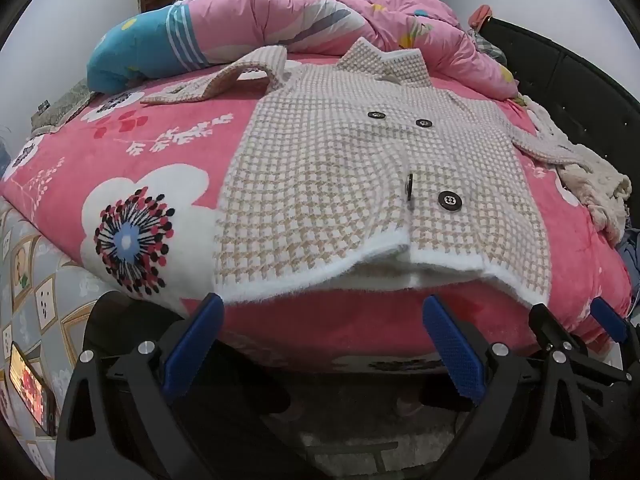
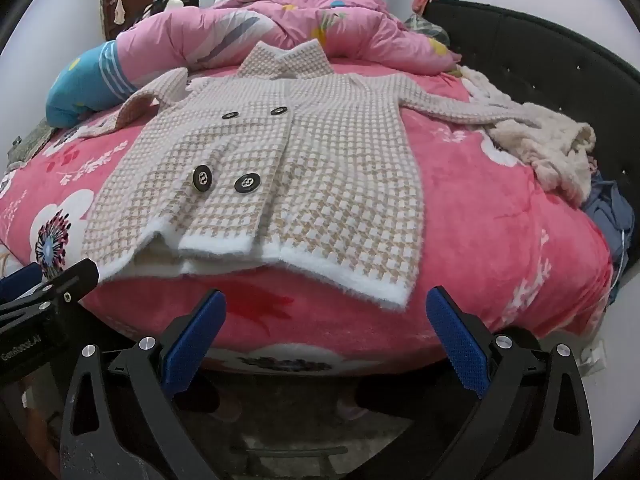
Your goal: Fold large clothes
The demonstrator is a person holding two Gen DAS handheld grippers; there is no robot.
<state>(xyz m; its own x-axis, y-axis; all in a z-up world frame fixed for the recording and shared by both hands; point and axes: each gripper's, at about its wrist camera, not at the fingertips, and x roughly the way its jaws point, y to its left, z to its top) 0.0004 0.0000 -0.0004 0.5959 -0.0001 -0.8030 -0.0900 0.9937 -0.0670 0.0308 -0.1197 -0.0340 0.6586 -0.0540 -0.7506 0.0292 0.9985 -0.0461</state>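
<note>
Coat spread front-up on the bed, collar at 12 o'clock toward the quilt, white fuzzy hem at 6 o'clock nearest both tools, four dark buttons down the front. Left gripper and right gripper both stand with jaws fully apart and nothing between the blue pads, each short of the hem and apart from it. Judged from its look, the coat is a thick, soft knit: limp, fairly heavy for a garment, likely to sag and drag on the plush blanket rather than slide freely; the fuzzy surface should grip well in the pads. Suitable holds appear to be the two hem corners, at 7 o'clock and 5 o'clock of the body, or the cuffs; the buttons are better avoided. The left sleeve lies bent and partly lifted at 10 o'clock; the right sleeve runs out toward 2 o'clock, its cuff lost against a cream garment so that where one ends cannot be told. The lower front panels overlap and gape at the hem, hiding the layers beneath. Fisheye edges crop the bed's sides
</note>
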